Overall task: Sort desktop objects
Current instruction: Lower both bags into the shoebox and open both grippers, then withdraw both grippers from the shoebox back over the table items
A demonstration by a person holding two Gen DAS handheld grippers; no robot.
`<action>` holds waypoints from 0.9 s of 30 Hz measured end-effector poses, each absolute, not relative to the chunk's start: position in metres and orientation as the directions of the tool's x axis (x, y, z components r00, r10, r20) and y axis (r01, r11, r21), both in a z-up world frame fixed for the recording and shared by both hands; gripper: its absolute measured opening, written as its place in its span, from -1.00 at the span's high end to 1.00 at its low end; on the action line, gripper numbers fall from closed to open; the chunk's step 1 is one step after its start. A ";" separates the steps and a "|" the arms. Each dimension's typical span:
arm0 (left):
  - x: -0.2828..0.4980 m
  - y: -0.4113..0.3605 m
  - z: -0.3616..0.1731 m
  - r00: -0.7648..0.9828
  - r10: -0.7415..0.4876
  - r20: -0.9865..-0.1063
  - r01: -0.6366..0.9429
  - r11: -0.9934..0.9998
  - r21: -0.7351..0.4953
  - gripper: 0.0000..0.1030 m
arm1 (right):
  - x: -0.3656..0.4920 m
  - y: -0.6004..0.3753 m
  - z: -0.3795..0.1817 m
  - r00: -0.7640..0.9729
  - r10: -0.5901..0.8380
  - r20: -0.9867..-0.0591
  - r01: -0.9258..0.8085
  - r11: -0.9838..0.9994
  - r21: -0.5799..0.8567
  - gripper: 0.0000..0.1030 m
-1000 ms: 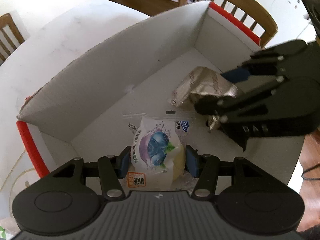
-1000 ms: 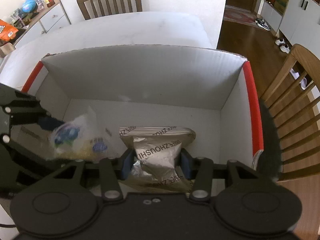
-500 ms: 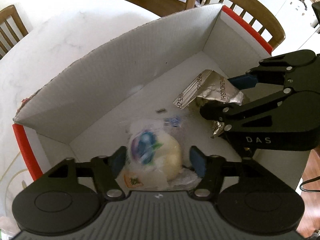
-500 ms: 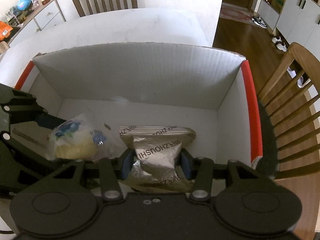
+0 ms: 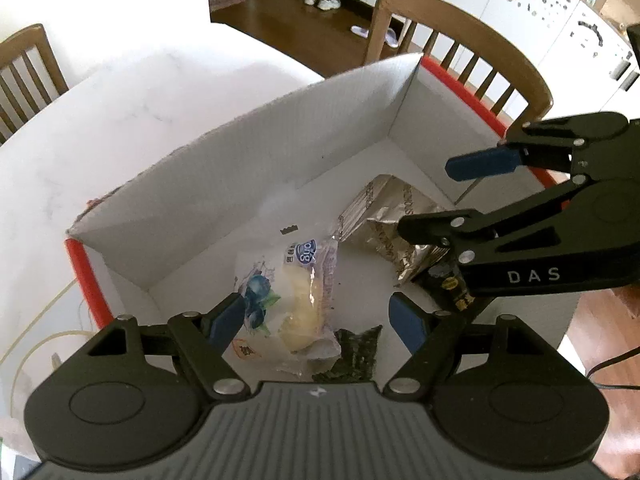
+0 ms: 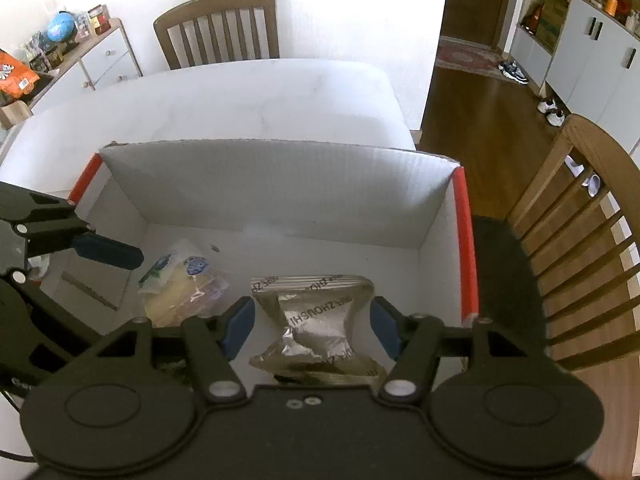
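A white cardboard box (image 5: 248, 184) with red rims stands on the white table. On its floor lies a clear bread packet (image 5: 288, 292) with a blueberry picture. My left gripper (image 5: 316, 320) hangs just above it, jaws opening, pads off the packet. Beside the bread lies a crumpled silver snack packet (image 6: 316, 320). It sits between the fingers of my right gripper (image 6: 312, 322), whose jaws are also opening and clear of it. The silver packet (image 5: 392, 220) and right gripper (image 5: 452, 196) also show in the left wrist view, and the bread packet (image 6: 184, 288) in the right wrist view.
A dark green packet (image 5: 356, 352) lies in the box near the bread, and a small dark packet (image 5: 448, 280) under the right gripper. Wooden chairs (image 6: 580, 248) (image 6: 224, 28) stand round the table (image 6: 260, 100). A cable (image 5: 36, 344) lies left of the box.
Both grippers have let go and risen a little. The bread packet and the silver packet now lie loose on the box floor, with the jaws spread wider.
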State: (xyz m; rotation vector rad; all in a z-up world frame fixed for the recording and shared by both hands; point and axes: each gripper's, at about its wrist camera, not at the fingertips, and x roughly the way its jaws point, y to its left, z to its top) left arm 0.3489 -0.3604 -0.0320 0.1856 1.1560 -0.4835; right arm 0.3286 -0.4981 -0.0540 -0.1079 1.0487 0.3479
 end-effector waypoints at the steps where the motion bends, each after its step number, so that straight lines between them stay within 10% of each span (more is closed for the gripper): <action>1: 0.347 -0.359 -0.030 0.319 -0.278 -0.906 0.455 0.884 -0.111 -0.53 | 0.328 -0.497 -0.050 0.451 0.233 -0.862 -0.333 0.940 0.080 -0.24; 27: 0.271 -0.330 0.010 0.465 -0.384 -0.797 0.438 0.883 -0.170 -0.53 | 0.265 -0.483 0.000 0.539 0.327 -0.776 -0.349 0.925 0.148 -0.33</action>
